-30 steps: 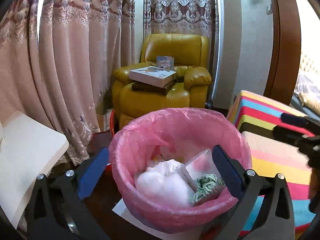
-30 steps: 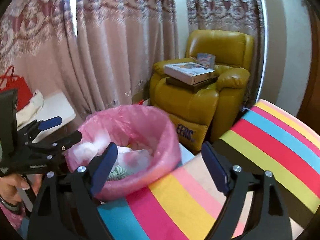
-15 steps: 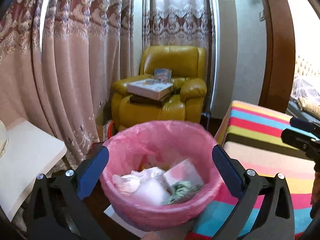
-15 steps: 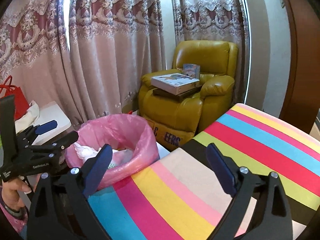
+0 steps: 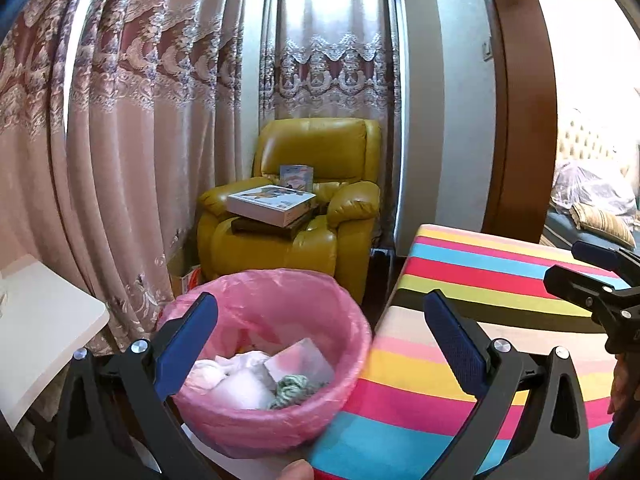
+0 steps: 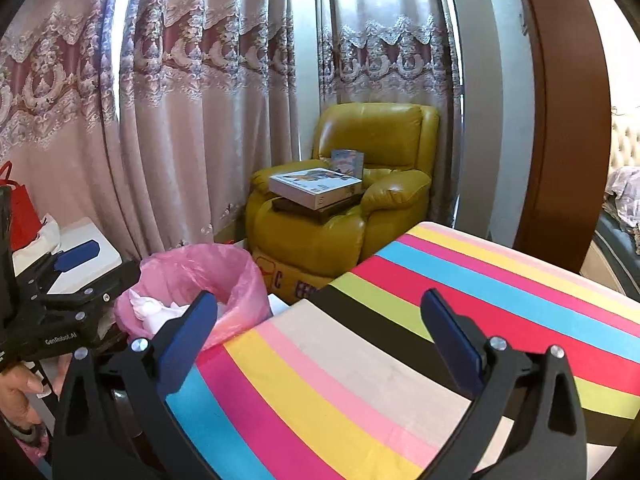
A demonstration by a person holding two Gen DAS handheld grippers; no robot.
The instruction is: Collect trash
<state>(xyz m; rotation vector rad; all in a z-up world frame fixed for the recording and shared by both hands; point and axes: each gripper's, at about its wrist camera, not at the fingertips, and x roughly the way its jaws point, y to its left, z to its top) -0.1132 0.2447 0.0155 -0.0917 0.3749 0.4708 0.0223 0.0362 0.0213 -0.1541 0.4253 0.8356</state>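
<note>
Two grippers spread (empty); round pink-lined bin [image 5: 276, 412]; crumpled tissue [image 5: 236, 380]

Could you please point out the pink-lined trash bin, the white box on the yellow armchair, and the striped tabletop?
pink-lined trash bin [image 5: 344, 384]: left wrist view, front rim.
white box [image 6: 316, 188]: right wrist view, top face.
striped tabletop [image 6: 400, 360]: right wrist view, beige stripe.

My striped table [image 6: 460, 300] stands bare-topped just beside the pink-lined bin [image 5: 272, 364], which sits on the floor atop a white sheet [image 5: 248, 466].
</note>
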